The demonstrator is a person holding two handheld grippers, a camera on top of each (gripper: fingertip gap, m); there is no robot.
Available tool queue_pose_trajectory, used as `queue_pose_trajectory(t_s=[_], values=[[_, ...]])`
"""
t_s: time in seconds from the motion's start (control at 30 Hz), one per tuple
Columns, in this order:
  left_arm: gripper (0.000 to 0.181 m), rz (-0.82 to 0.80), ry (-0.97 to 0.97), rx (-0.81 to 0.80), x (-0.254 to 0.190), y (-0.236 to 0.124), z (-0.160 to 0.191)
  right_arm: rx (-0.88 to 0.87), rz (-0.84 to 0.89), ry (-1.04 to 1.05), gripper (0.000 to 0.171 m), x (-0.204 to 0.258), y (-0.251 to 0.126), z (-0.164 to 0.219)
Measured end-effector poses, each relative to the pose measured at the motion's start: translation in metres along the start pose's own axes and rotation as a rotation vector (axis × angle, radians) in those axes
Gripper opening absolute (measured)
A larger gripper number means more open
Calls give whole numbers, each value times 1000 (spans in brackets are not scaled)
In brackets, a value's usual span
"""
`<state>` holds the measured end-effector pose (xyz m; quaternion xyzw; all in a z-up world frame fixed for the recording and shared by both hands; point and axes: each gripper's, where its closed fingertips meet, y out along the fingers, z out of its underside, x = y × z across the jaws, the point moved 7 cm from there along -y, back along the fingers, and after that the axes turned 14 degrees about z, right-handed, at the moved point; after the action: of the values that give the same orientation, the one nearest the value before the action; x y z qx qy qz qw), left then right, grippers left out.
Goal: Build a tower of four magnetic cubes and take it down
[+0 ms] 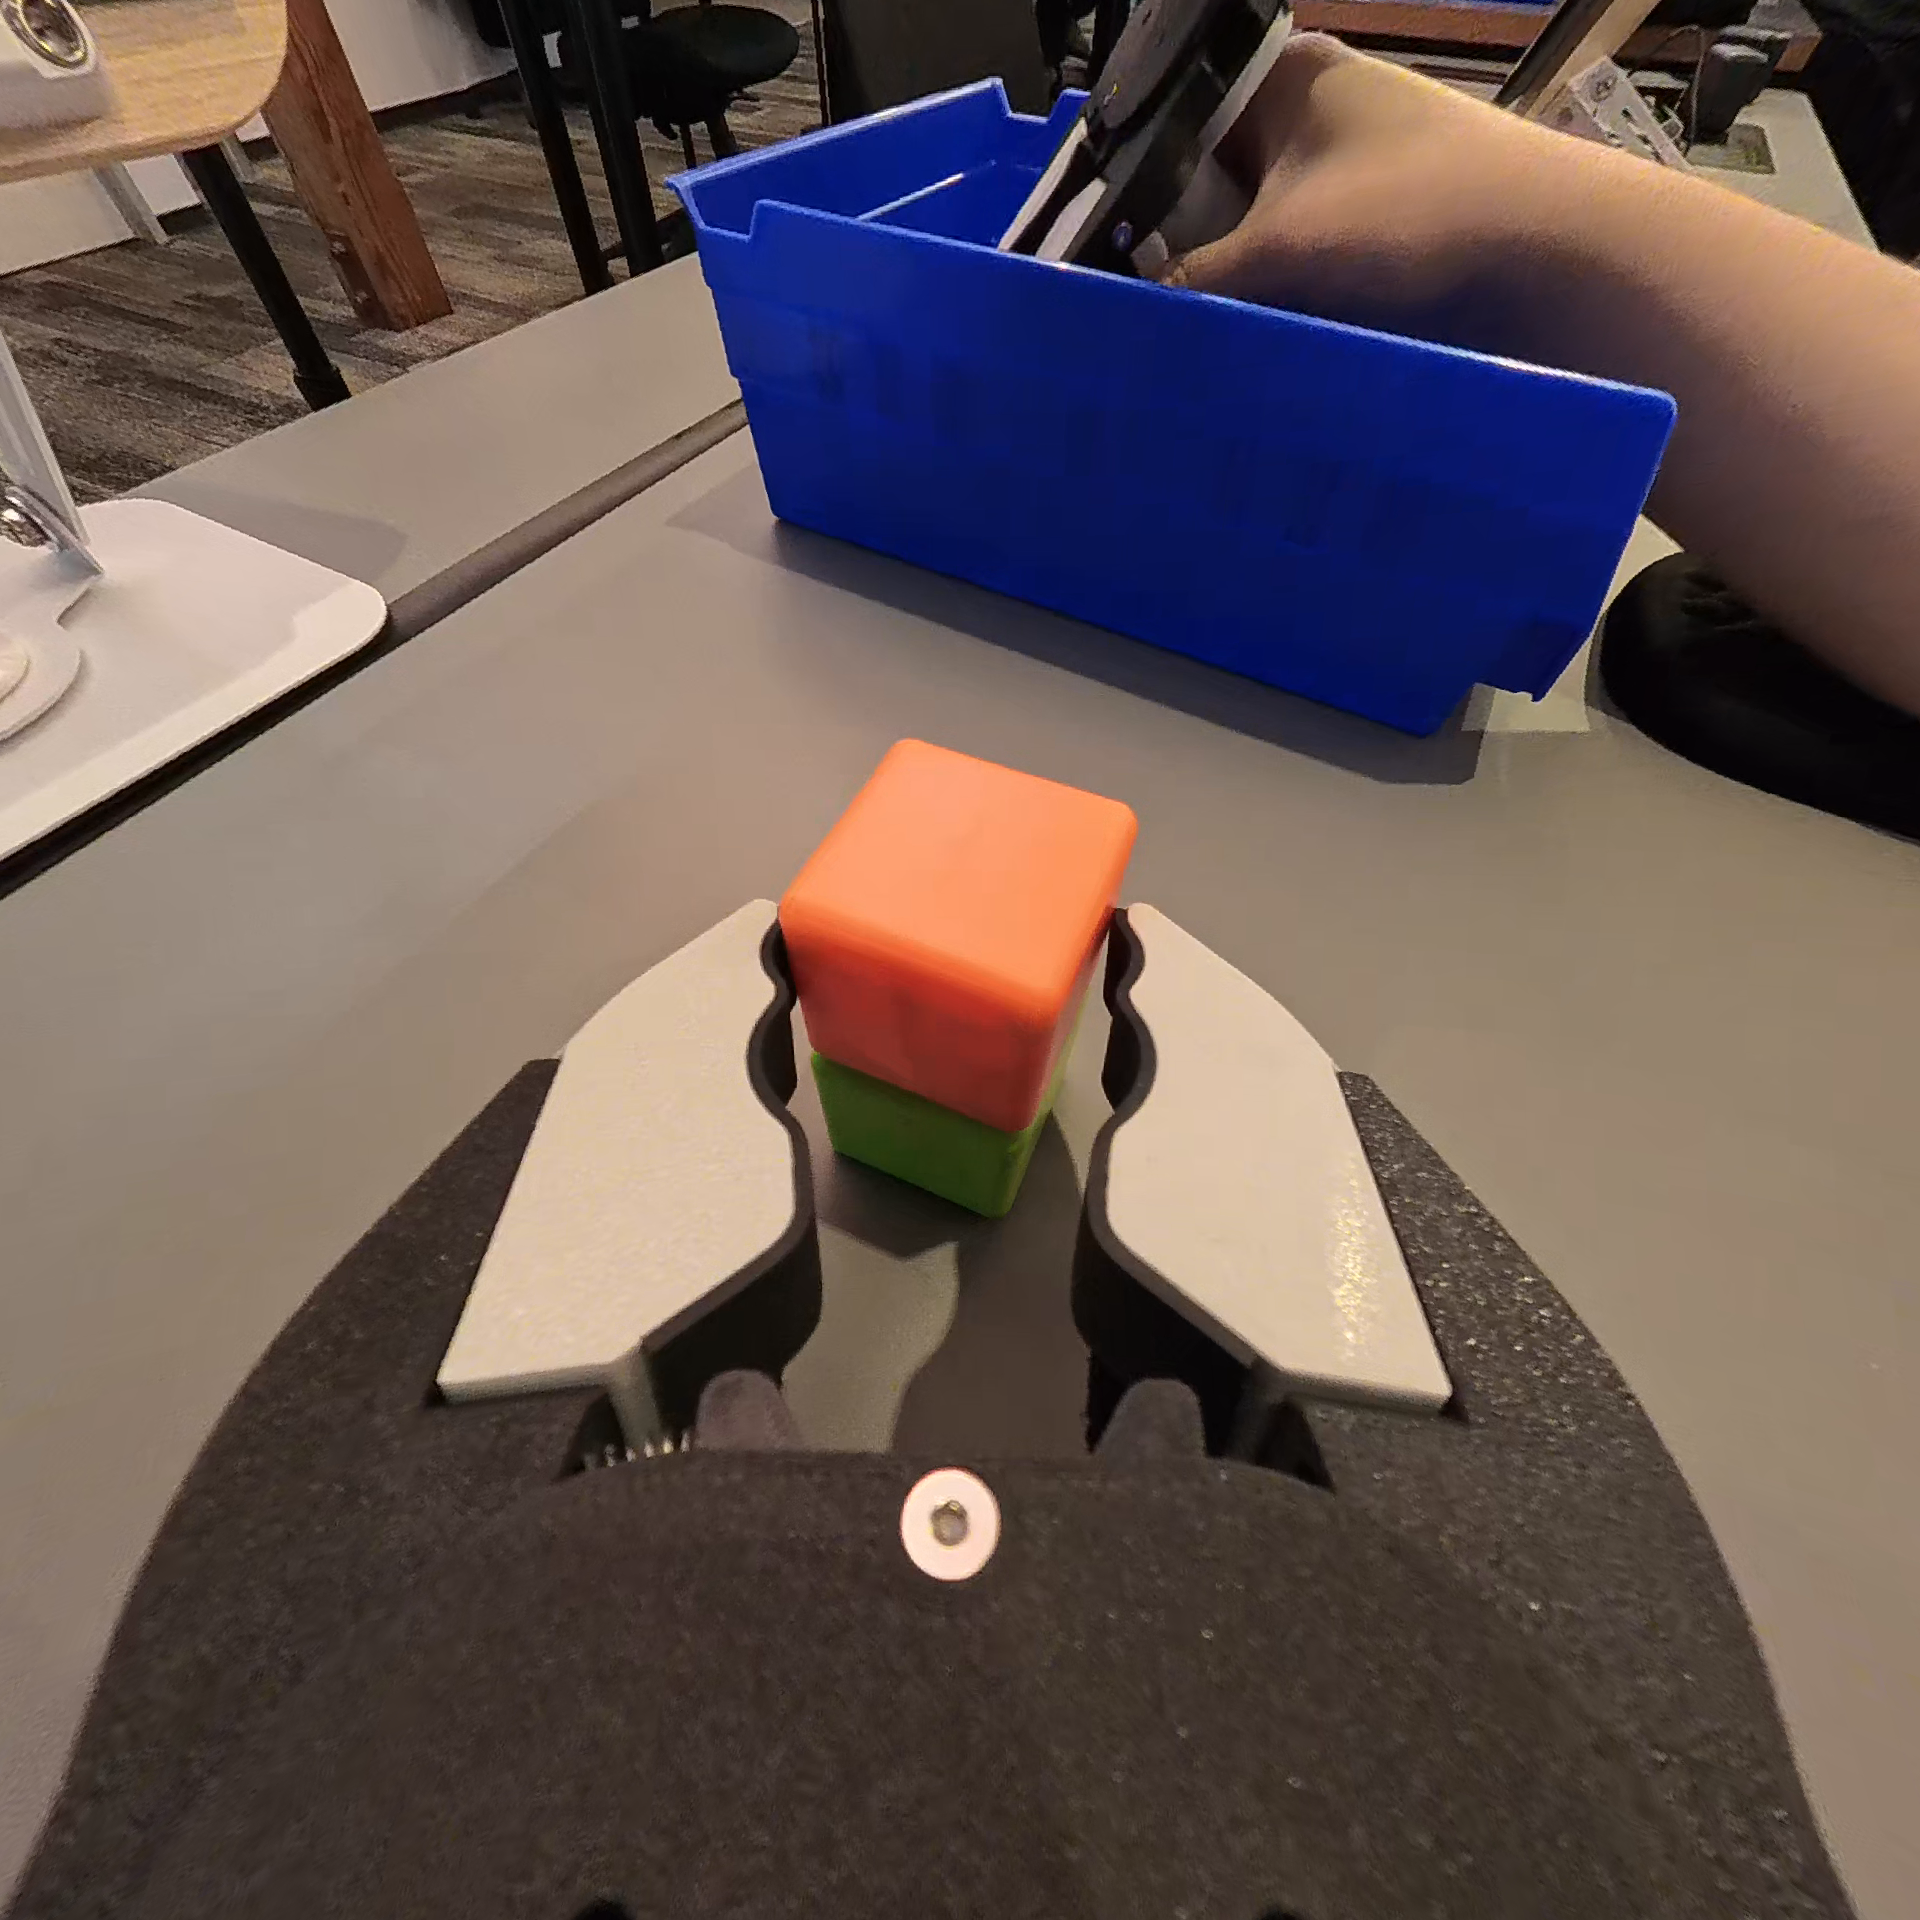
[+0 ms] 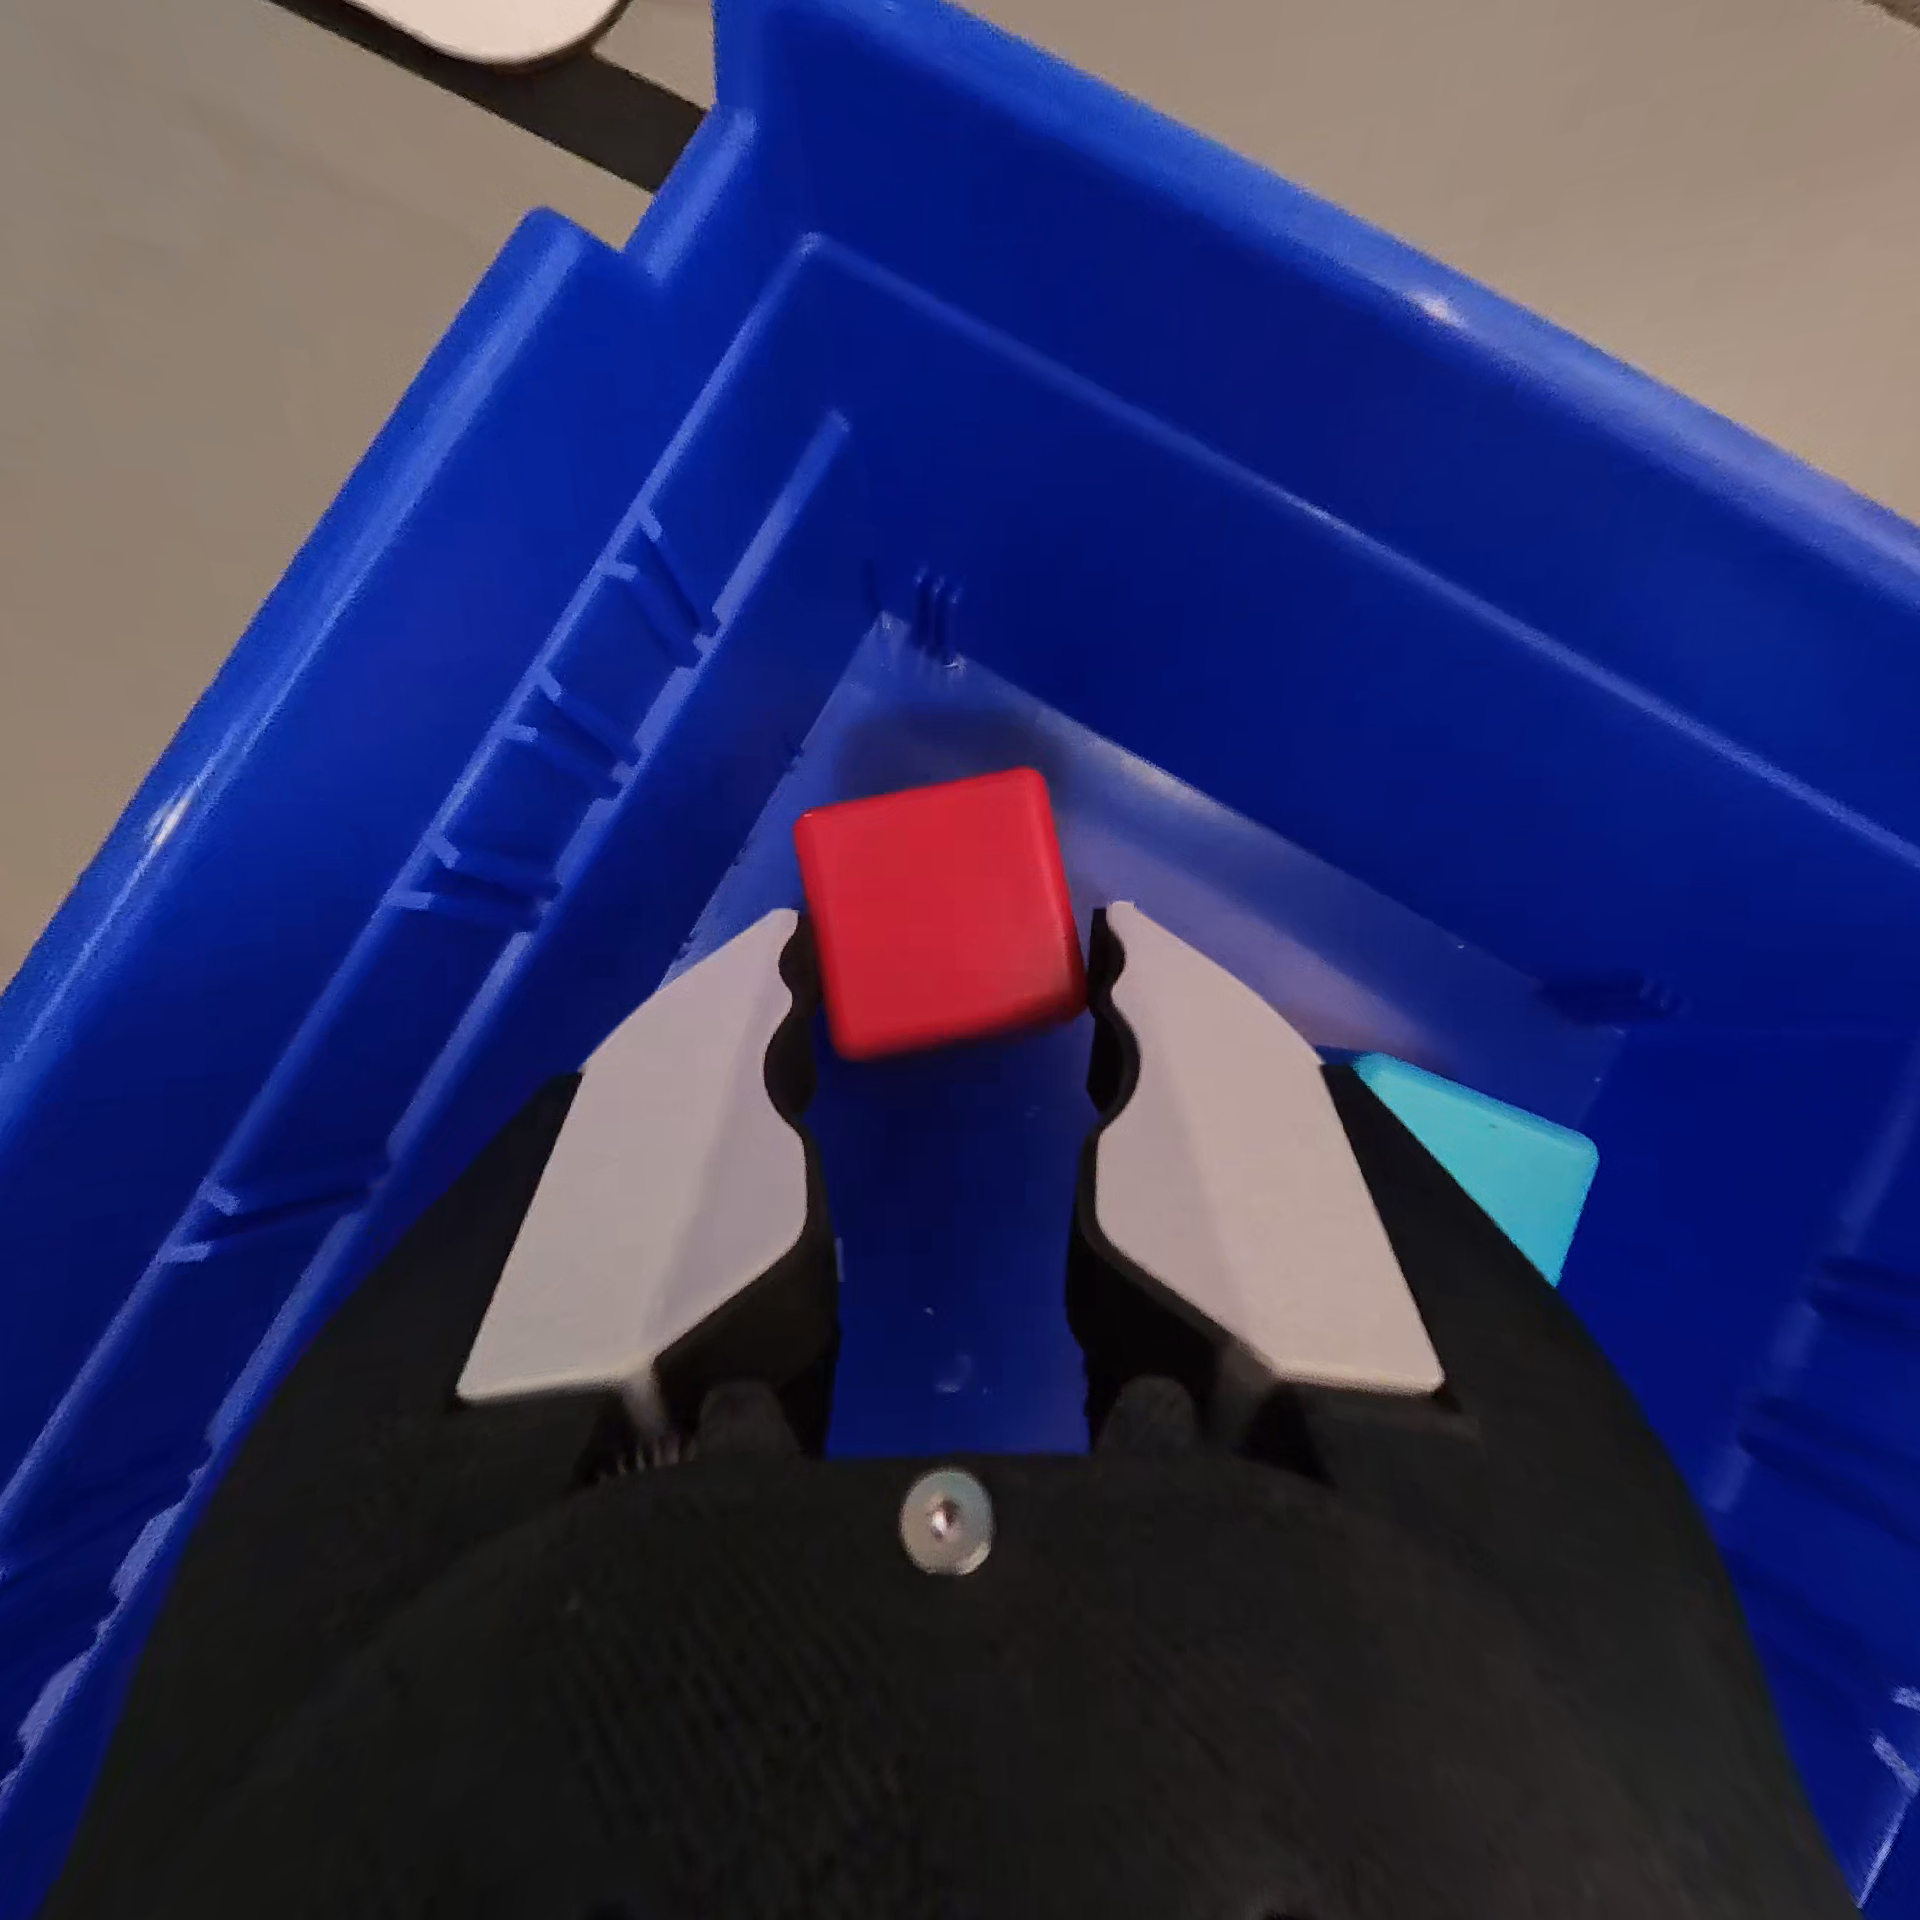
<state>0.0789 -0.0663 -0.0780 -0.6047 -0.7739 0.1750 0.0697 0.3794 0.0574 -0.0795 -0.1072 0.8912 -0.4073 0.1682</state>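
Room: we're at a matte grey surface (image 1: pixel 312 935) in an office-like space, dark chairs and wooden furniture legs behind it, a white stand base at the far left.
Tower so far: two levels up! A glossy orange plastic cube (image 1: pixel 951 925) sits squarely on a lime-green plastic cube (image 1: pixel 930 1138), which stands on the surface.
Left claw: our left claw (image 1: pixel 948 951) brackets the orange cube, its grey fingertips (image 1: pixel 727 966) pressed to, or all but touching, both sides; we judge it is steadying the stack, clenched on that top cube.
Bin: a deep blue plastic storage bin (image 1: pixel 1195 499) stands beyond the tower, near but apart from it.
Right claw: down inside the bin our right claw (image 2: pixel 945 961) straddles a red plastic cube (image 2: pixel 935 909) lying near a corner. A sliver of gap shows at the right tip, so we cannot tell whether the grip has closed.
Also in the bin: a light blue plastic cube (image 2: pixel 1496 1164) lies just beside the right finger.
Progress: we reckon we're halfway through the build; red and light blue must go on, and the whole take-down is not yet begun.
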Motion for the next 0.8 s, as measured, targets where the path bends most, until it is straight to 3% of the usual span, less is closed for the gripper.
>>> queue_pose_trajectory(t_s=[0.27,0.33,0.4,0.63,0.8], values=[[57,3,-12,7,0,0,1,10,-1,-47,57,-5,-3,4],[73,4,-39,22,1,0,1,12,5,-52,59,-8,-10,3],[78,-4,-60,75,1,-2,2,-5,8,-46,60,-12,-21,-1],[81,-35,-109,218,2,-5,13,-216,82,-18,60,-28,-96,-28],[76,-29,-104,285,5,0,25,-518,-68,-81,56,16,-158,-61]])
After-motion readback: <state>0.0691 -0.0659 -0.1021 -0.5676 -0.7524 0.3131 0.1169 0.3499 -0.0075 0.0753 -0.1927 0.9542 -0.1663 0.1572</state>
